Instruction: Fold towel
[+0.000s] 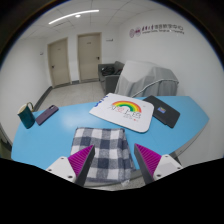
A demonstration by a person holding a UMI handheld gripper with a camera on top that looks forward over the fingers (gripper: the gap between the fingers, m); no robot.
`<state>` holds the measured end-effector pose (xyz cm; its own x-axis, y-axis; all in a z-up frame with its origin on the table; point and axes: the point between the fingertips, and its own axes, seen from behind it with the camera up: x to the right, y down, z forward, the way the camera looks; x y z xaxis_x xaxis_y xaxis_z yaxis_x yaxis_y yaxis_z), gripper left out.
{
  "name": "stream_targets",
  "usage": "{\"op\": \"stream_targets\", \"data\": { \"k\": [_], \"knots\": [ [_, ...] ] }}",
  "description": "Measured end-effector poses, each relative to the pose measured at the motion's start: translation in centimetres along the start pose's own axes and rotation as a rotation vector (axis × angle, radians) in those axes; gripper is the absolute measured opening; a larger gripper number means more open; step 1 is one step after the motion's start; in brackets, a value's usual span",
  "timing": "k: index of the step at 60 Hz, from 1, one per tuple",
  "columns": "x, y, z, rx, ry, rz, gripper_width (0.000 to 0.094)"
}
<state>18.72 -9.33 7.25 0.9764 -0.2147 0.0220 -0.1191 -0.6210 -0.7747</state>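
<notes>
A blue-and-white checked towel [101, 150] lies on the light blue table [60, 135] in a folded, roughly rectangular shape. Its near edge lies between my fingers. My gripper [113, 163] is open, with the pink-pad fingertips [82, 158] to either side of the towel's near end and just above it. Nothing is held between them.
A white rainbow-printed mat [124, 110] lies beyond the towel. A dark tablet [167, 113] is to its right. A dark phone [47, 114] and a teal box [27, 116] sit at the left. A covered object [140, 76] stands at the back, with doors [90, 55] behind.
</notes>
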Motion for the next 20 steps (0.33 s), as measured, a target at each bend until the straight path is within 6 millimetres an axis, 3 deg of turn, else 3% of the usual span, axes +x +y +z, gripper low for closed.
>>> {"op": "stream_targets", "data": {
  "k": [12,20],
  "knots": [
    [-2.8,1.4,-10.2,0.044,-0.081,-0.006,0.0840],
    [-3.6,3.0,-15.1,0.032,-0.140,0.016,0.0846]
  ]
}}
